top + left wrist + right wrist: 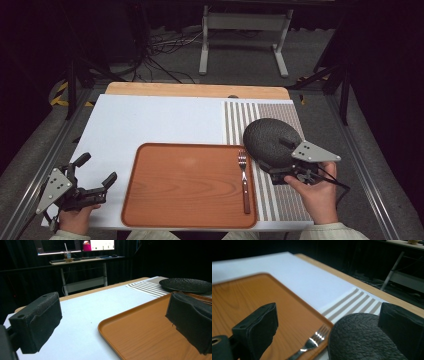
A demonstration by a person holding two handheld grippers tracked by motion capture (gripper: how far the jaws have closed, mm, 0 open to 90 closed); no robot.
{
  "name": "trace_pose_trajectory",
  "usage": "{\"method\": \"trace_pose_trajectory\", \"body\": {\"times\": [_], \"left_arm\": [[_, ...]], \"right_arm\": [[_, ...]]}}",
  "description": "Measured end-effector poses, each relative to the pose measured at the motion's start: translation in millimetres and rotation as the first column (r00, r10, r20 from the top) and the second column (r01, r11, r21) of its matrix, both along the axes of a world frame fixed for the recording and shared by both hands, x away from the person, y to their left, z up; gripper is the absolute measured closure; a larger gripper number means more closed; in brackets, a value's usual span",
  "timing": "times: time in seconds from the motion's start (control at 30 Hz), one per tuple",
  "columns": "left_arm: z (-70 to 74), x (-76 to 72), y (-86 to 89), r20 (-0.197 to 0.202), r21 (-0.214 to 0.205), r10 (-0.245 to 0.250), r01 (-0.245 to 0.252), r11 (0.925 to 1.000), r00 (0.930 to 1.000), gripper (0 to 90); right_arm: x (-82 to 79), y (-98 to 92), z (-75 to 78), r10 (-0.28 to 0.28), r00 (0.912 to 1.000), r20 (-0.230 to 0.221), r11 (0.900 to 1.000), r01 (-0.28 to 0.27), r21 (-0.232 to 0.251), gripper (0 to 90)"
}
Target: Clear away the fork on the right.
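A: Start with the big pieces. Where does everything lie?

B: The orange tray [190, 185] sits at the table's near middle. The dark plate [270, 141] rests off the tray's right edge at about two o'clock from the tray's centre, on the striped mat [280, 195]. The fork [244, 180] lies inside the tray along its right side, long axis running twelve to six, tines at twelve.

A: And which hand is nearer the plate?

B: The right gripper [287, 172], clearly. It sits at the plate's near rim, around five o'clock of it, pointing toward eleven. In the right gripper view the plate [362, 340] fills the gap ahead of the jaws, which stand wide apart with nothing pinched. The fork's tines [318, 336] show just left of the plate there.

A: The left one?

B: The left gripper [95, 172] rests well apart, at nine o'clock of the tray, jaws spread wide and empty, aimed toward two o'clock.

A: So the next move?

B: Likely the right hand on the plate rim, I'd judge.
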State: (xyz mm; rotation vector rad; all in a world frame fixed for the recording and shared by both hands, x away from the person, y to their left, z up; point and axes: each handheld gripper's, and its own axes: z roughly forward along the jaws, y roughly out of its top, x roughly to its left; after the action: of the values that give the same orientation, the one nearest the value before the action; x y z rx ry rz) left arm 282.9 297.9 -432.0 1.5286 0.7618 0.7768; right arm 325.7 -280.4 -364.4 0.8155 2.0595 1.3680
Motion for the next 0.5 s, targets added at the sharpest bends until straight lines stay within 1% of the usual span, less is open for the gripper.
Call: {"method": "trace_pose_trajectory", "body": {"times": [0.03,0.07,0.1,0.13,0.2,0.27,0.4,0.5], "left_arm": [[-0.1,0.0,0.0,-0.001,-0.001,0.0,0.0,1.0,1.0,0.9],[-0.1,0.1,0.0,-0.001,-0.001,0.0,0.0,1.0,1.0,0.9],[-0.2,0.1,0.0,-0.001,-0.001,0.0,0.0,1.0,1.0,0.9],[-0.2,0.1,-0.1,-0.001,-0.001,0.001,-0.001,1.0,1.0,0.9],[0.0,0.2,-0.2,0.0,0.001,0.002,-0.002,1.0,1.0,0.9],[0.0,0.1,-0.3,0.0,0.002,0.002,-0.002,1.0,1.0,0.8],[-0.1,0.4,-0.1,-0.001,0.006,0.002,-0.002,1.0,1.0,0.8],[-0.2,0.3,0.0,0.0,0.003,0.003,-0.003,1.0,1.0,0.8]], "right_arm": [[-0.6,-3.5,-2.3,0.001,1.0,-0.001,0.9995,-0.001,0.033,4.0],[-1.8,-6.5,-4.5,-0.007,1.0,0.004,0.9993,0.007,0.036,4.0],[-3.5,-10.2,-7.0,-0.019,0.9996,0.02,0.9996,0.019,0.023,3.9],[-4.4,-11.9,-8.6,-0.021,0.9995,0.024,0.9993,0.02,0.03,3.8],[-7.2,-17.4,-13.6,-0.026,0.9995,0.02,0.9972,0.025,0.071,3.8],[-9.4,-22.2,-17.7,-0.035,0.9988,0.034,0.9961,0.032,0.082,3.8],[-13.1,-30.2,-24.9,-0.046,0.9978,0.047,0.9919,0.04,0.121,3.7],[-15.8,-36.7,-31.0,-0.056,0.9963,0.065,0.9882,0.046,0.146,3.7]]}}
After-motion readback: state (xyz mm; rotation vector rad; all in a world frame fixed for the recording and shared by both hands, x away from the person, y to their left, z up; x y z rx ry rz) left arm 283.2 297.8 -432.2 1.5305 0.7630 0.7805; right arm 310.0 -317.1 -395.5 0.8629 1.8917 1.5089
